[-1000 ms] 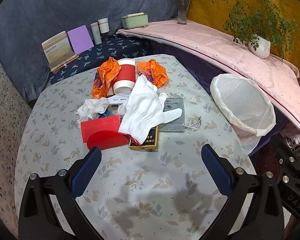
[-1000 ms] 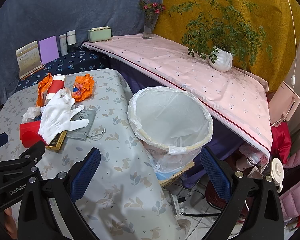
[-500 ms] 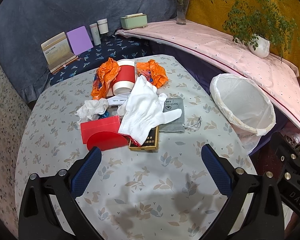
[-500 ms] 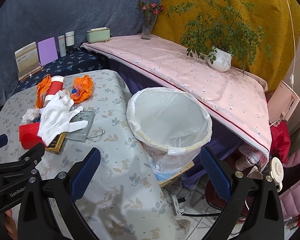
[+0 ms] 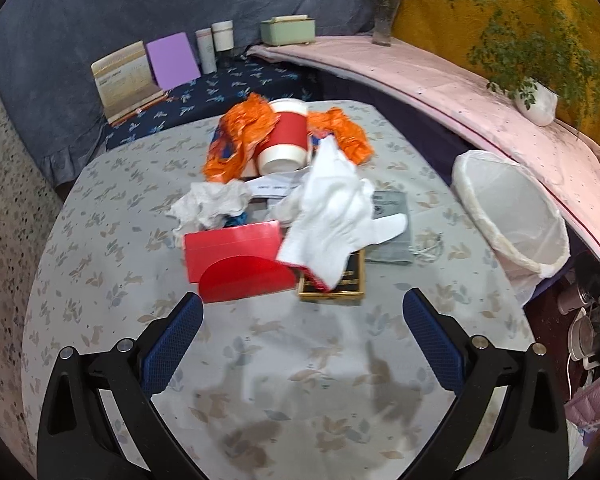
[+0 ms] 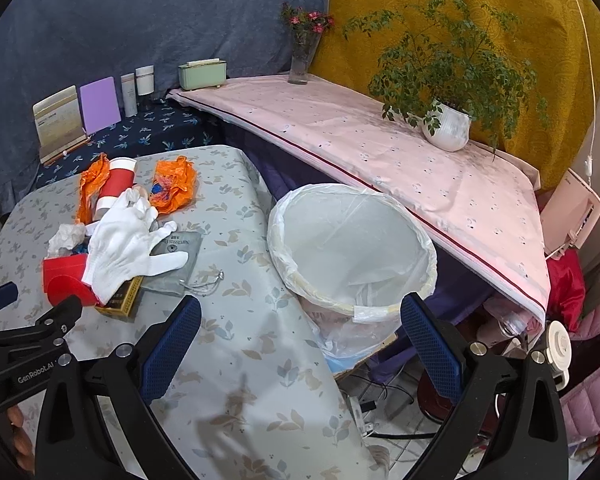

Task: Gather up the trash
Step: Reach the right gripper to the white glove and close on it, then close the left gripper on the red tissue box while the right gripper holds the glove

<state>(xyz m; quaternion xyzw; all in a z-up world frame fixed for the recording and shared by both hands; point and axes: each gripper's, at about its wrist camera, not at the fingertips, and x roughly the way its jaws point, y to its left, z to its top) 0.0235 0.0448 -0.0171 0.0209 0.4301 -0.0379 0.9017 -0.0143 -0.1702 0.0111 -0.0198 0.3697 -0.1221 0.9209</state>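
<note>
A pile of trash lies on the floral table (image 5: 260, 360): a red box (image 5: 236, 260), a white glove (image 5: 332, 216), a crumpled tissue (image 5: 210, 204), a red-and-white paper cup (image 5: 284, 140), orange wrappers (image 5: 236, 140), a dark gold-edged box (image 5: 340, 280) and a grey pouch (image 5: 392, 232). My left gripper (image 5: 300, 344) is open and empty, just short of the red box. My right gripper (image 6: 300, 348) is open and empty, in front of the lined bin (image 6: 352, 248). The bin (image 5: 508, 216) stands at the table's right edge.
A pink-covered shelf (image 6: 360, 140) runs behind the bin with a potted plant (image 6: 448, 124) and a flower vase (image 6: 304, 60). A calendar (image 5: 124, 80), purple card (image 5: 172, 60), bottles and a green box (image 5: 288, 32) stand at the back. Cables lie on the floor (image 6: 380, 412).
My left gripper has moved forward, closer to the pile. My right gripper has shifted slightly; the bin sits more central in its view. Both stay open.
</note>
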